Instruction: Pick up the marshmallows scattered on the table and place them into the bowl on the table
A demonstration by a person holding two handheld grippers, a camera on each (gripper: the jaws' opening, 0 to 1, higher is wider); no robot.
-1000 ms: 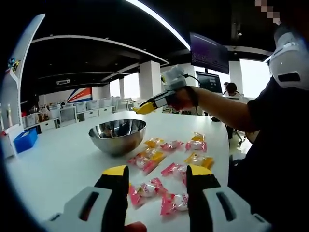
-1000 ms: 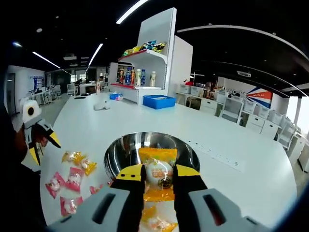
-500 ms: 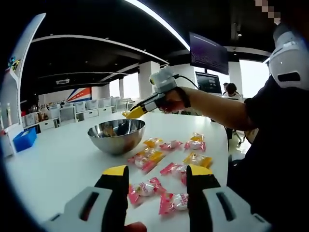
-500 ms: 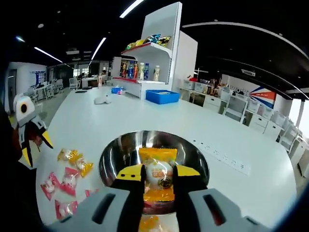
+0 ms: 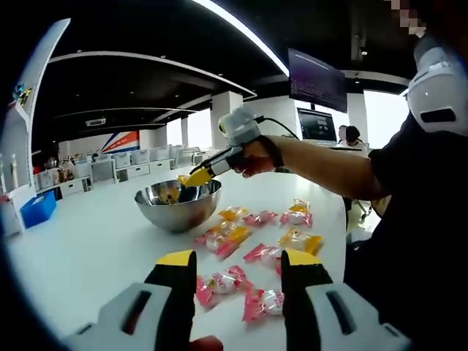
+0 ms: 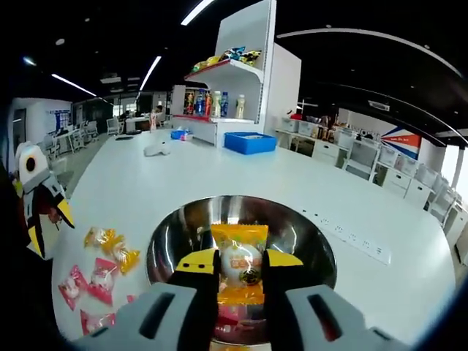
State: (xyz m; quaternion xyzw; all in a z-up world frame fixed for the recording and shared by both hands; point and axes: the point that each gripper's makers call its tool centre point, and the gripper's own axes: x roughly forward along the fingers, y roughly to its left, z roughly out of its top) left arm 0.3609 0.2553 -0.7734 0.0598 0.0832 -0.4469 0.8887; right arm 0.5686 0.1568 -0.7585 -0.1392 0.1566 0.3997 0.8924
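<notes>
The steel bowl (image 5: 178,205) stands on the white table (image 5: 80,248), with several pink and orange wrapped marshmallows (image 5: 252,234) scattered to its right. My left gripper (image 5: 238,281) hangs open above the near packets, nothing between its fingers. In the right gripper view my right gripper (image 6: 239,267) is shut on an orange wrapped marshmallow (image 6: 239,257), held right over the bowl (image 6: 300,234). The right gripper (image 5: 191,177) also shows in the left gripper view, its tip at the bowl's rim. The left gripper (image 6: 45,219) appears at the left edge of the right gripper view.
A person's arm and dark sleeve (image 5: 344,164) cross the table's right side. Packets (image 6: 102,259) lie left of the bowl. Beyond the bowl stand a blue bin (image 6: 250,142), a white shelf with bottles and snacks (image 6: 219,102), and office desks (image 6: 365,157).
My right gripper has carried the orange marshmallow forward and down until it sits over the bowl. The left gripper has stayed put and open.
</notes>
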